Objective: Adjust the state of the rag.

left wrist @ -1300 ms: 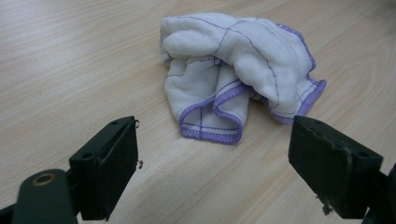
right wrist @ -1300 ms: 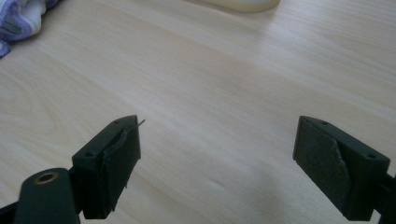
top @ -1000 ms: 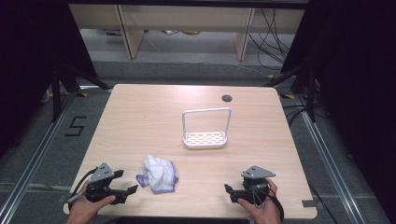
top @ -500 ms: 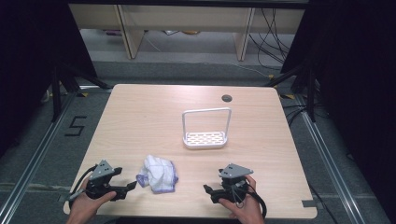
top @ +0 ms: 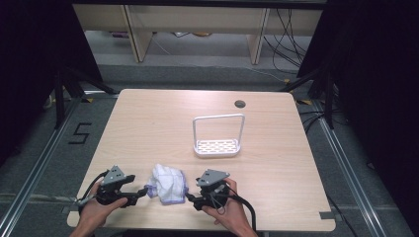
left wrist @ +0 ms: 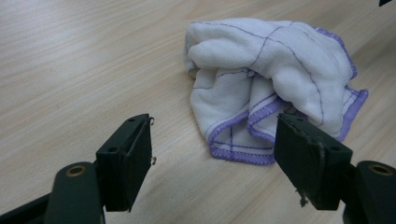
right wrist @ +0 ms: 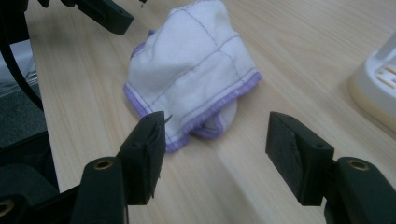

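Observation:
A crumpled white cloth with purple hems [top: 168,183] lies near the table's front edge, between my two grippers. My left gripper [top: 141,193] points at it from the left. In the left gripper view the cloth [left wrist: 261,79] lies just ahead of the left gripper [left wrist: 215,128]; the jaws have just been closing and stand apart, with the near hem at their tips and unpressed. My right gripper [top: 190,197] is close on the cloth's right. Its jaws [right wrist: 217,123] have just been closing too and grip nothing; the cloth [right wrist: 191,70] lies just ahead.
A white wire-handled rack [top: 217,147] stands mid-table, beyond and right of the cloth; its edge [right wrist: 373,88] is at the right of the right gripper view. A round cable hole [top: 240,104] sits at the table's back. The front table edge [top: 163,227] runs close under both hands.
My right gripper has moved left along the front edge, up to the cloth. The left gripper has barely shifted. Both pairs of jaws stand a little narrower than before.

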The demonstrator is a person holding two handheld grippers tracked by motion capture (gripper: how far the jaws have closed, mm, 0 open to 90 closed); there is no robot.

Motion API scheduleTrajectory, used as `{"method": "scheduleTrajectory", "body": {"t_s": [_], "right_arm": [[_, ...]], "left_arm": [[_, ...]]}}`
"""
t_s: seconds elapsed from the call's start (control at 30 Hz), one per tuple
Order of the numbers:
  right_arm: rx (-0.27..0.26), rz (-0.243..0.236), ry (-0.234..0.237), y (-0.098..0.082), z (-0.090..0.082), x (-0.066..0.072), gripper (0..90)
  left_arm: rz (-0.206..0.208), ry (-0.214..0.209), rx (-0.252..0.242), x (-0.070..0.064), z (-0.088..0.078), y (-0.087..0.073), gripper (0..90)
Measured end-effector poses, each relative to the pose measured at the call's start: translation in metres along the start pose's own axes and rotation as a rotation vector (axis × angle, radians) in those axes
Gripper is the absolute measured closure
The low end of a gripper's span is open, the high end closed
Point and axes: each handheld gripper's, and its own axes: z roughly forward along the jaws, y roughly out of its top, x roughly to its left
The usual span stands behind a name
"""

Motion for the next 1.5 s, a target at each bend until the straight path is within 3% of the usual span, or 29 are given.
{"method": "scheduleTrajectory", "body": {"t_s": [0.03,0.13,0.2,0.27,0.3,0.33,0.4,0.53,0.6,0.63,0.77,0.87,0.93,1.07,1.17,1.23,1.3,1.33,1.37,1.47,1.5], "right_arm": [[0.005,-0.006,0.003,0.002,0.003,0.000,41.1],[0.017,-0.014,0.013,0.006,0.014,0.000,43.7],[0.018,-0.001,0.017,0.008,0.019,0.000,44.4],[0.020,-0.001,0.023,0.011,0.024,-0.001,45.0],[0.026,0.008,0.027,0.011,0.026,-0.001,45.5],[0.020,0.003,0.022,0.012,0.028,-0.001,46.3],[0.029,-0.009,0.032,0.013,0.031,-0.001,47.1],[0.068,-0.019,0.045,0.016,0.045,0.000,57.9],[0.060,-0.026,0.034,0.015,0.048,0.000,67.3],[0.053,-0.059,0.019,0.016,0.047,-0.002,72.3],[0.028,-0.074,0.032,0.018,0.043,-0.002,84.3],[0.015,-0.066,0.031,0.021,0.037,-0.002,85.9],[-0.004,-0.086,0.041,0.027,0.025,-0.004,86.4],[-0.026,-0.088,0.045,0.031,0.007,-0.009,86.9],[-0.013,-0.029,0.057,0.026,-0.003,-0.014,86.9],[-0.007,0.012,0.059,0.022,-0.005,-0.017,86.9],[-0.004,0.031,0.061,0.018,-0.006,-0.020,86.9],[-0.004,0.031,0.061,0.018,-0.006,-0.020,86.9],[-0.014,0.023,0.063,0.018,-0.005,-0.021,86.9],[-0.010,0.036,0.062,0.019,-0.005,-0.021,86.9],[-0.008,0.038,0.065,0.019,-0.005,-0.021,86.9]], "left_arm": [[0.014,-0.005,0.019,0.002,0.000,0.001,27.9],[0.009,-0.009,0.005,0.003,0.003,0.000,28.6],[0.025,-0.024,0.042,0.004,0.004,0.002,28.9],[0.022,-0.026,0.038,0.002,0.006,0.002,29.6],[0.044,-0.028,0.041,0.001,0.008,0.002,29.7],[0.031,-0.036,0.027,-0.002,0.010,0.002,29.8],[0.048,-0.044,0.047,-0.002,0.011,0.003,30.1],[0.078,-0.055,0.076,-0.002,0.016,0.004,31.0],[0.079,-0.058,0.077,-0.001,0.017,0.004,33.1],[0.089,-0.056,0.079,0.000,0.018,0.004,33.9],[0.093,-0.068,0.076,-0.001,0.020,0.005,37.6],[0.105,-0.063,0.085,0.000,0.018,0.005,38.4],[0.089,-0.068,0.065,-0.001,0.017,0.005,38.4],[0.109,-0.068,0.060,-0.002,0.014,0.005,39.1],[0.109,-0.065,0.039,-0.006,0.014,0.006,40.5],[0.131,-0.077,0.022,-0.011,0.013,0.007,43.0],[0.156,-0.099,0.002,-0.023,0.015,0.009,46.7],[0.156,-0.099,0.002,-0.023,0.015,0.009,48.7],[0.208,-0.110,0.034,-0.028,0.017,0.009,50.7],[0.228,-0.136,0.055,-0.035,0.024,0.009,55.1],[0.258,-0.135,0.066,-0.035,0.025,0.009,56.8]]}}
